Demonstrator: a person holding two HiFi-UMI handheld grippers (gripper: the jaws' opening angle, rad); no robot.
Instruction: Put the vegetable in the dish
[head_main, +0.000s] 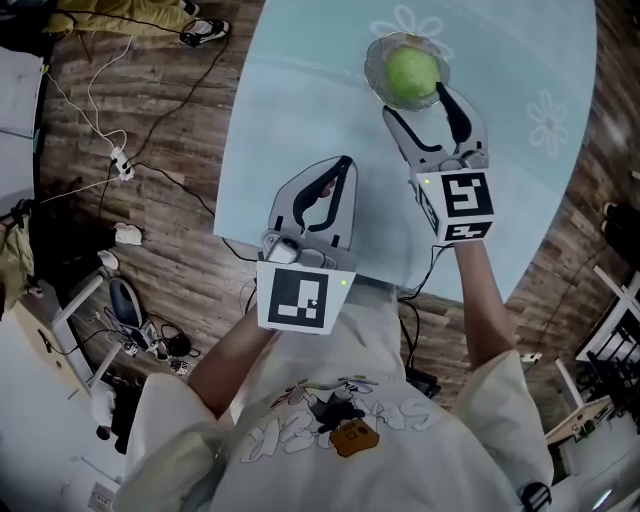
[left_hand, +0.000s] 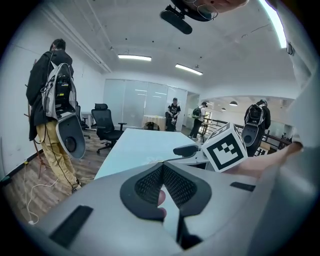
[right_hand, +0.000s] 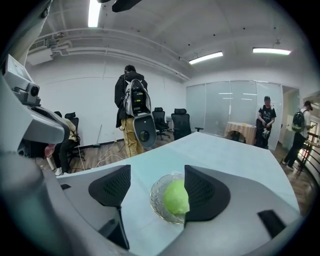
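Observation:
A round green vegetable (head_main: 411, 73) lies in a clear glass dish (head_main: 374, 62) at the far side of the pale blue table (head_main: 300, 100). My right gripper (head_main: 416, 102) hovers just short of the dish, open, with nothing between its pads. In the right gripper view the vegetable (right_hand: 175, 196) sits in the dish (right_hand: 158, 199) beyond the right gripper (right_hand: 155, 187), and the right pad hides part of it. My left gripper (head_main: 343, 165) is shut and empty over the table's near edge. In the left gripper view the left gripper (left_hand: 162, 167) shows its pads meeting.
The table's curved edge runs along the left and near sides. Cables and a power strip (head_main: 120, 160) lie on the wooden floor to the left. A person with a backpack (right_hand: 132, 110) and office chairs (right_hand: 180, 125) stand beyond the table.

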